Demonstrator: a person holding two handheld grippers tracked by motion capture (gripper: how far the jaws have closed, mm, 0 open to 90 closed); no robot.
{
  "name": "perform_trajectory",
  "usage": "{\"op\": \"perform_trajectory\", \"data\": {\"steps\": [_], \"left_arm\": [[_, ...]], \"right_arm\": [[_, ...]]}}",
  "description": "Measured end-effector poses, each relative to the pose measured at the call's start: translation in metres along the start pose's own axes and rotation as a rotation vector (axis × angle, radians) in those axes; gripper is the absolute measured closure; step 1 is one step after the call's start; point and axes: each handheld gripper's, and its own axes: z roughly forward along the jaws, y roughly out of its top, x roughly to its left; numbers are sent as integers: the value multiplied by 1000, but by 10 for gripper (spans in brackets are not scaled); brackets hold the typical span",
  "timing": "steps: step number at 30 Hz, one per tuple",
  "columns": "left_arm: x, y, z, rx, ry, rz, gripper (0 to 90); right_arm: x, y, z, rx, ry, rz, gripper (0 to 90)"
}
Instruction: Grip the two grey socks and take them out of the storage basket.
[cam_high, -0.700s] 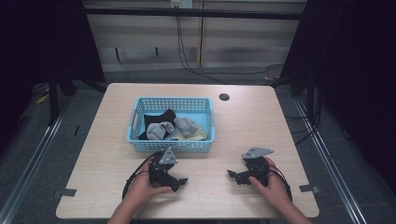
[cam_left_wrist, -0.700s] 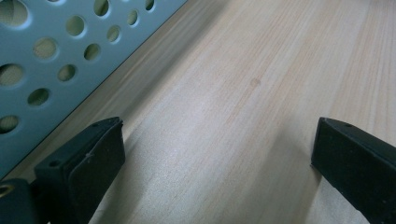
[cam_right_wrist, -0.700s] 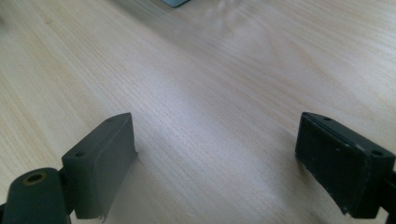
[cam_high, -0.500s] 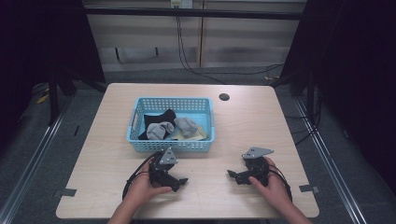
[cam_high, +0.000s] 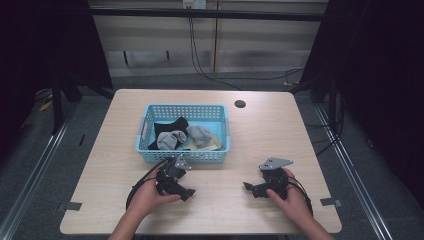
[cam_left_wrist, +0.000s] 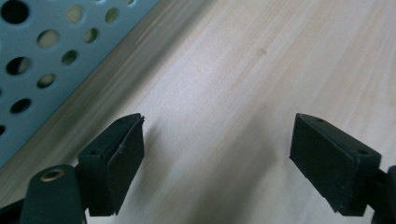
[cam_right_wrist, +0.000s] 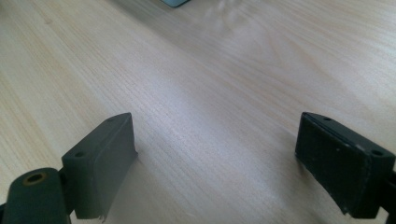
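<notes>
Your left gripper (cam_left_wrist: 217, 144) and right gripper (cam_right_wrist: 215, 154) both gape wide, holding nothing, low over bare table (cam_high: 300, 130). The basket (cam_high: 183, 156) of socks (cam_high: 172, 137) sits just beyond your left gripper.

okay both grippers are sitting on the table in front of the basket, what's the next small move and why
Probably lift the left hand-held gripper over the blue basket toward the grey sock. It lies closest to the basket, both grippers are open and empty, and the socks remain inside.
</notes>
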Motion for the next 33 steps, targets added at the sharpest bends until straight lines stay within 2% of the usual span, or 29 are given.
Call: {"op": "perform_trajectory", "data": {"steps": [2,4,8,9,13,15,21,23,25,28,33], "left_arm": [[2,3,-6,16,-12,-16,187],[4,5,-12,55,-18,-37,193],[7,7,-17,94,-19,-37,198],[9,8,-20,110,-27,-52,198],[13,12,-28,114,-29,-63,198],[18,18,-36,108,-31,-86,201],[26,30,-51,121,-40,-110,201],[29,35,-57,112,-23,-110,201],[35,42,-65,101,-19,-125,201],[39,46,-69,93,-19,-121,201],[51,55,-76,77,-14,-156,202]], "right_arm": [[0,0,0,-2,0,0,115],[0,0,0,0,0,0,115],[0,0,0,-1,0,0,115],[0,0,0,-1,0,0,115],[0,0,0,0,0,0,115],[0,0,0,-1,0,0,115],[0,0,0,-1,0,0,115],[0,0,0,0,0,0,115],[0,0,0,0,0,-1,115],[0,0,0,-3,2,0,115],[0,0,0,0,0,0,115]]}}
